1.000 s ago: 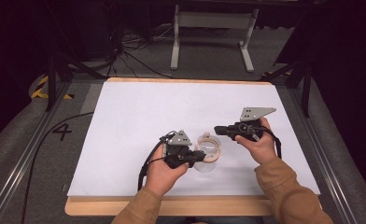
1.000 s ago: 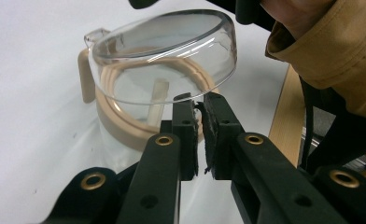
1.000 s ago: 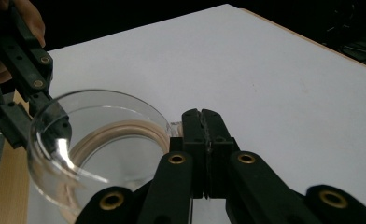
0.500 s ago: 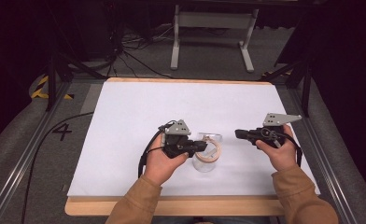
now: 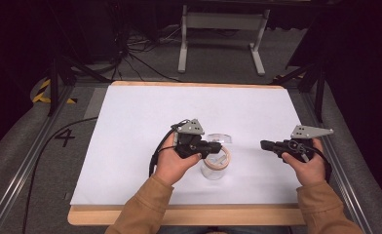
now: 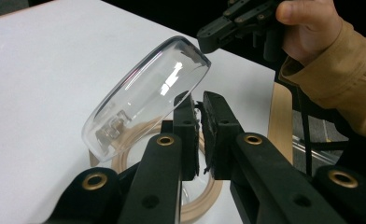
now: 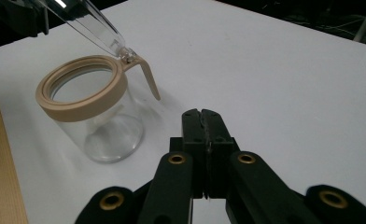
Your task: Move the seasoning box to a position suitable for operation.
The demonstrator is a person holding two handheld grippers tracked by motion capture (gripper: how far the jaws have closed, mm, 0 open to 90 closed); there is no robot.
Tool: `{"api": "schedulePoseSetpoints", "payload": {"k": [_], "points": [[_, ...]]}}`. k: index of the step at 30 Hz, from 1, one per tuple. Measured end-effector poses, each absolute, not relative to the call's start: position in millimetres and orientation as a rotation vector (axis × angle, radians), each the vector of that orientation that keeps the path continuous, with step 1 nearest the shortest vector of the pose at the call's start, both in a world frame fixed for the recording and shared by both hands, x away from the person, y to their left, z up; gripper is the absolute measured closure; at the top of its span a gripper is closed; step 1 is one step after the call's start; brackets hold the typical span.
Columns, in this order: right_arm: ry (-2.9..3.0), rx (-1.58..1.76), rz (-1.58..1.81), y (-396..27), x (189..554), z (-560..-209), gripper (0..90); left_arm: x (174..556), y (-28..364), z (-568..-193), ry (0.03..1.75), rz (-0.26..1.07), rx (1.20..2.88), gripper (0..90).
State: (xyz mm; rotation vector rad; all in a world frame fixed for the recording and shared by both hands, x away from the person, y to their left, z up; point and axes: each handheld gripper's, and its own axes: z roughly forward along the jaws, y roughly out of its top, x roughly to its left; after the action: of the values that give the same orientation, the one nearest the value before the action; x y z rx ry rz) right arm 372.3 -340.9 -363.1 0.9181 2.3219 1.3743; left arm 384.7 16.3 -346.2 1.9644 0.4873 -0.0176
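In the high view, the right gripper [image 5: 266, 144] is seen further right than half a second ago, well apart from the jar [image 5: 215, 165], while the left gripper [image 5: 217, 147] has stayed over the jar's rim. The jar stands upright on the white table [image 5: 130, 126], near its front edge, between the two hands; its clear lid [image 5: 219, 138] is swung up behind the tan ring. The left hand [image 5: 172, 158] is wrapped round its gripper, jaws pointed right; the right hand [image 5: 303, 161] holds its gripper level, jaws pointed left toward the jar. In the left gripper view, the lid [image 6: 144, 98] is tilted up to the right, hinged to the ring [image 6: 134, 140] at its lower left. The jaws are drawn nearly together by the lid's edge; whether the lid is pinched cannot be told. In the right gripper view, the jaws are closed on nothing, and the jar [image 7: 97, 121] stands at upper left, its handle [image 7: 148, 77] turned toward the gripper [image 7: 204, 114].
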Motion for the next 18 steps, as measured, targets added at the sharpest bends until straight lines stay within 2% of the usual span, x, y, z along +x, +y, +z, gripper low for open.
{"api": "schedulePoseSetpoints", "payload": {"k": [18], "points": [[2.272,0.990,1.337,-364,355,-366,89.9,411,25,-349,0.579,0.021,1.890,84.2]]}}
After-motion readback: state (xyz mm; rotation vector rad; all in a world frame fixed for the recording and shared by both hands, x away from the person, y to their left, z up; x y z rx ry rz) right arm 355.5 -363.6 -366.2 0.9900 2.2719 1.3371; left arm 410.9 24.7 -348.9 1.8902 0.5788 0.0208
